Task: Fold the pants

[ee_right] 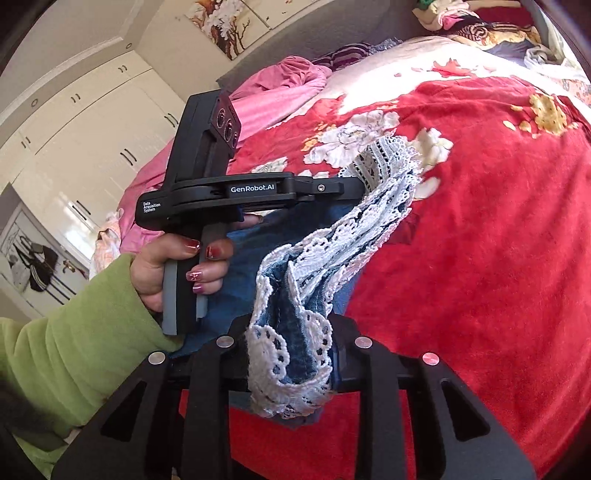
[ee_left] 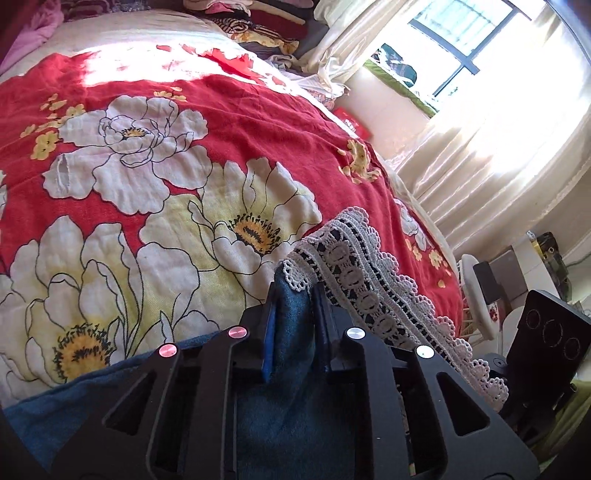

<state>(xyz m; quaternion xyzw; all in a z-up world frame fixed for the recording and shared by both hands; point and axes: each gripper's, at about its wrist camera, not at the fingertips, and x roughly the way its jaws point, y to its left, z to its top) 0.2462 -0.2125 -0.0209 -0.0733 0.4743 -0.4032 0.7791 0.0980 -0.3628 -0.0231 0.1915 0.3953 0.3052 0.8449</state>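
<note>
The pants (ee_left: 291, 369) are blue denim with a white lace hem (ee_left: 369, 280). My left gripper (ee_left: 295, 306) is shut on the denim just behind the lace, lifted above the bed. In the right wrist view my right gripper (ee_right: 295, 332) is shut on the other end of the lace hem (ee_right: 291, 354). The lace band (ee_right: 369, 221) stretches between the two grippers. The left gripper (ee_right: 364, 188) shows there side-on, held by a hand with painted nails, its tips buried in lace. The rest of the pants (ee_right: 243, 266) hangs below.
A red bedspread with large white and yellow flowers (ee_left: 184, 177) covers the bed. Piled clothes (ee_left: 266, 22) lie at its head. Cream curtains and a bright window (ee_left: 480, 110) stand to the right. White wardrobes (ee_right: 92, 140) and a pink blanket (ee_right: 280, 92) show in the right wrist view.
</note>
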